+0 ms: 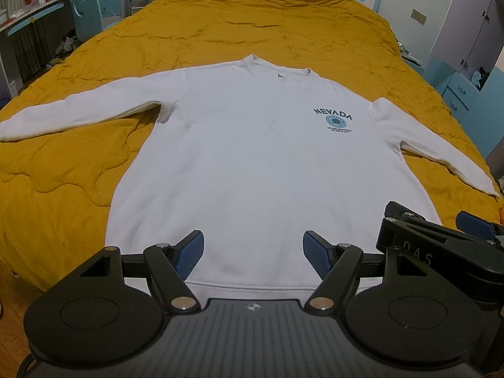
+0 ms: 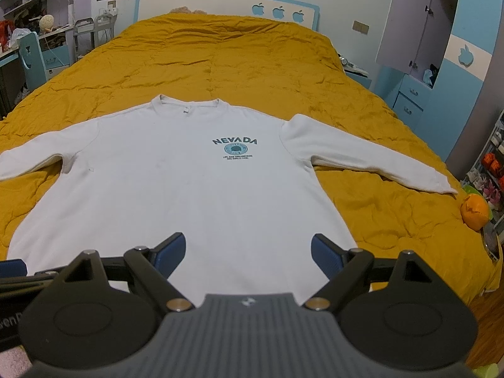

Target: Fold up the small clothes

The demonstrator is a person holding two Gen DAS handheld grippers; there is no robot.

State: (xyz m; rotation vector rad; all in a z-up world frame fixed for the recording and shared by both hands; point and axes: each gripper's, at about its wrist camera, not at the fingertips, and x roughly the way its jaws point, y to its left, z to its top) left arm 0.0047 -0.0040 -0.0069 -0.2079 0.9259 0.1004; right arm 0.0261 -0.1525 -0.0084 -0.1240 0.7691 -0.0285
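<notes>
The white sweatshirt (image 1: 252, 163) lay flat and face up on the mustard quilt (image 1: 236, 25), unfolded, both sleeves spread out to the sides. Its long axis ran straight away from the cameras: the hem lay nearest the grippers, the collar (image 2: 186, 102) pointed toward the headboard (image 2: 226, 3), and the "NEVADA" print (image 2: 235, 148) read upright from this end. The left gripper (image 1: 252, 253) hung over the hem near the middle of the body, its blue pads (image 1: 190, 253) spread wide with nothing between them. The right gripper (image 2: 249, 252) hung just beside it, over the hem toward the shirt's right edge, its jaws equally wide and empty. Neither pair of pads seemed to touch the cloth. Each sleeve lay well apart from the fingers, the right sleeve (image 2: 371, 160) nearer the right hand, the left sleeve (image 1: 78, 110) nearer the left. An orange object (image 2: 475, 211) sat at the quilt's right edge.
</notes>
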